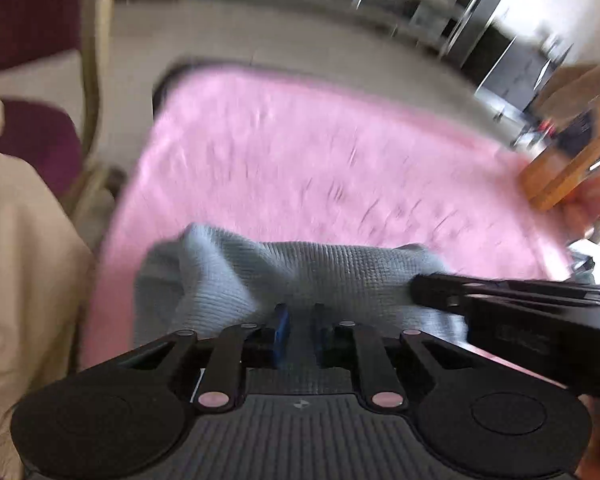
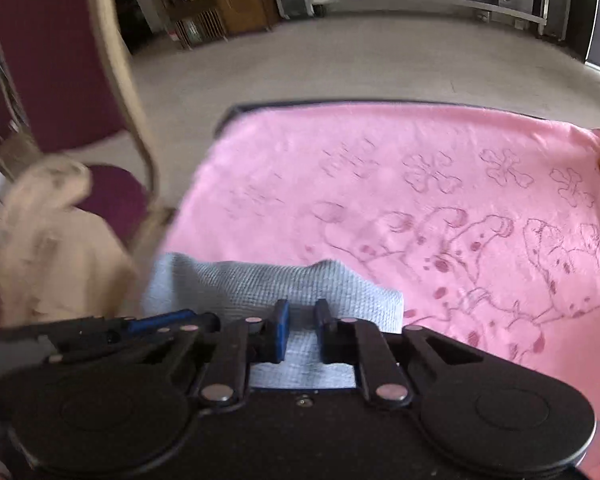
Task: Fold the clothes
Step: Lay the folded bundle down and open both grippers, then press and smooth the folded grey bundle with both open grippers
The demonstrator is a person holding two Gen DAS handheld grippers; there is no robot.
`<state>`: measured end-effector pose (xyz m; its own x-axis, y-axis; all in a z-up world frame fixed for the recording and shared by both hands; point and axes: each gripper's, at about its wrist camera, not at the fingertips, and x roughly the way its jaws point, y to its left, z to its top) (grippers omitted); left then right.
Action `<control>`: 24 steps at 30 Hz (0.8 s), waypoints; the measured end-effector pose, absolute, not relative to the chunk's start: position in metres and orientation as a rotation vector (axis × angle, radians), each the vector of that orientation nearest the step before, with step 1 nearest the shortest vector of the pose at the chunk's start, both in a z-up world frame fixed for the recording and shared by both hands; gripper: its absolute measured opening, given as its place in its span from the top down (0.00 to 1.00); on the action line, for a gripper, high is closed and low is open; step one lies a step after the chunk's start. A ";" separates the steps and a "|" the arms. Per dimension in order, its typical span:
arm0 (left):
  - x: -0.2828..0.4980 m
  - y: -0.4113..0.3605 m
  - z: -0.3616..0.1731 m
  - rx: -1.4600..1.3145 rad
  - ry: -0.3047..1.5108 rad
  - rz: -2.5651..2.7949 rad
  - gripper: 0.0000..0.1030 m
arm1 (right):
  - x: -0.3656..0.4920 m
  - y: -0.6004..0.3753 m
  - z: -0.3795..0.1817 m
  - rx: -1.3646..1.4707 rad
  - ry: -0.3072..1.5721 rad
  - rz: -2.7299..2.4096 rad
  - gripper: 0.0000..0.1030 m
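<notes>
Grey-blue cloth [image 1: 228, 276]: a waffle-knit piece, bunched and lifted at the near edge of the pink blanket [image 1: 320, 160]; it is also seen in the right wrist view [image 2: 260, 280], folded over itself with a raised ridge.
Left tool [image 1: 299, 314]: both blue-lined fingers are pressed close on a fold of the cloth, which is pinched between them.
Right tool [image 2: 302, 314]: its fingers are drawn close on the cloth's edge, and the fabric is seen running down between them toward the tool's body.
Tools together: the right tool [image 1: 500, 304] is seen reaching in from the right side of the left view, touching the same cloth; the left tool [image 2: 140, 326] is seen low at the left of the right view, just beside the right one.
Pink blanket: spread flat over the desk, printed with spotted dogs and flower outlines [image 2: 460, 208].
Chair [image 2: 60, 80]: maroon padding on a pale metal frame, set at the left of the desk.
Beige garment [image 2: 56, 248]: heaped on the chair seat.
Orange box [image 1: 572, 160]: set at the far right edge of the blanket, blurred.
Floor [image 2: 340, 60]: pale and bare beyond the desk.
</notes>
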<state>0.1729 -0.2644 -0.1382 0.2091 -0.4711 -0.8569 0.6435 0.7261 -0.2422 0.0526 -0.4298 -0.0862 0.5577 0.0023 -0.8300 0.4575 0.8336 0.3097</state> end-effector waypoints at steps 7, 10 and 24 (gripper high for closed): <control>0.188 -0.306 -0.155 0.250 1.133 -0.737 1.00 | 0.076 -0.456 -0.121 0.475 1.036 -0.378 1.00; 0.195 -0.301 -0.152 0.224 1.151 -0.741 1.00 | 0.061 -0.454 -0.103 0.464 1.015 -0.367 1.00; 0.103 -0.193 -0.059 0.210 1.007 -0.797 0.82 | -0.015 -0.441 -0.025 0.415 0.933 -0.321 0.85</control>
<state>0.1027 -0.1931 -0.0594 0.2855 -0.4987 -0.8184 0.6816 0.7060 -0.1924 -0.0148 -0.4407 -0.0249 0.5579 -0.0867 -0.8254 0.4388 0.8750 0.2046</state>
